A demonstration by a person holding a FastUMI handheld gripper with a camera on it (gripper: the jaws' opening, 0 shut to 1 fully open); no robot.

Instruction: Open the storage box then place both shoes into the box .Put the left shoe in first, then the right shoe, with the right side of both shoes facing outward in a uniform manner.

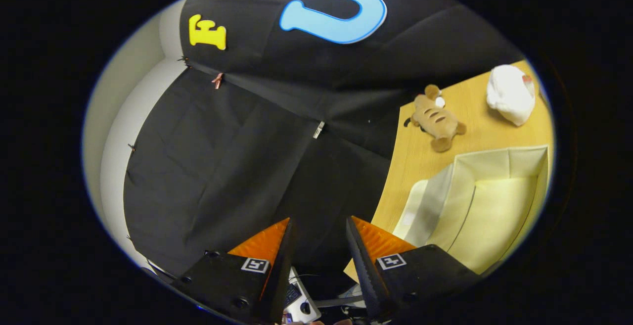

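Wood-grain table, pale, lying off at about three o'clock from the fingers; the camera is tilted hard, so the black booth cloth takes the ground straight ahead.

Item 1. Gripper: fingers apart, nothing between them, pointed at the cloth and not at any task thing. Held in the air, well clear of the table.

Item 2. Box: cream fabric, at four o'clock from the fingertips, on the table. Its top appears open, with the inner walls and floor visible and a flap hanging down the near side. No shoe can be made out inside.

Item 3. White bundle: at two o'clock, beyond the box, on the table. It may be a shoe; too small and bent by the lens to say.

Item 4. Plush animal: brown, striped, lying between the cloth edge and the white bundle. No part of the task.

Handling note, as judgement: opening looks done, and fetching the left shoe is next. Swing the fingers round to level with the table first. Confirm which shoe is the left. Take it by the collar or heel, fingers wide on approach, so it can go in with its right side outward. Keep clear of the plush and the flap.
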